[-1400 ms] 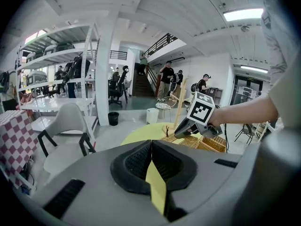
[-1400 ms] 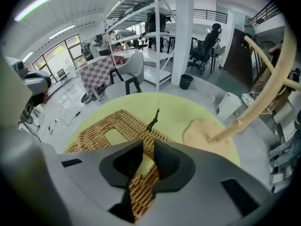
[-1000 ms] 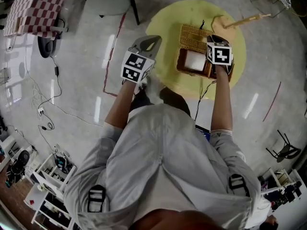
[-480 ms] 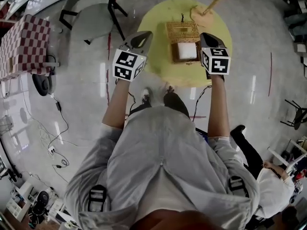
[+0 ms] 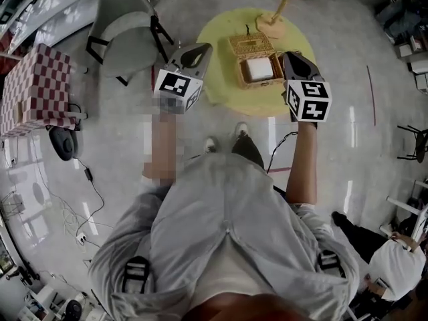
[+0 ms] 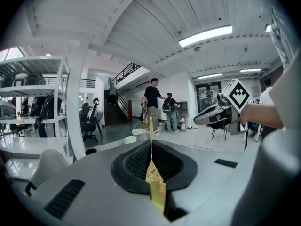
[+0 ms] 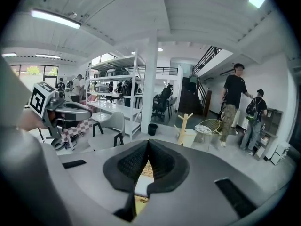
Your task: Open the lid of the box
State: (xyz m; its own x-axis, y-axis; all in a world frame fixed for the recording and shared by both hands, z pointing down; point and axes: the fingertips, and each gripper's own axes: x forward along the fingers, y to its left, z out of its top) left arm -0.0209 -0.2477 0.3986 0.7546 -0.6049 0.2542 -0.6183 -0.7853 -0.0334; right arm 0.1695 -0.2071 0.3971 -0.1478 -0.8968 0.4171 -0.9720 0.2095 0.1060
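Note:
A wicker box (image 5: 258,74) stands on a yellow round table (image 5: 221,39). Its lid (image 5: 248,45) lies folded back on the far side, and something white (image 5: 259,69) shows inside. My left gripper (image 5: 198,51) hangs to the left of the box, over the table's left edge, with its jaws shut and empty. My right gripper (image 5: 292,58) is just right of the box and apart from it, jaws also shut with nothing between them. In the left gripper view the jaws (image 6: 151,143) meet in a thin line. In the right gripper view the jaws (image 7: 148,144) meet above the box.
A wooden stand (image 5: 277,15) sits at the table's far edge. A grey chair (image 5: 127,35) and a checkered block (image 5: 33,89) stand to the left. Cables (image 5: 87,179) trail over the floor. Another person (image 5: 394,266) is at the lower right; more people (image 7: 233,102) stand in the room.
My right gripper has drawn back from the box's right edge to its right side. The left gripper has come closer to the table. The head view has swung, so the table looks farther away.

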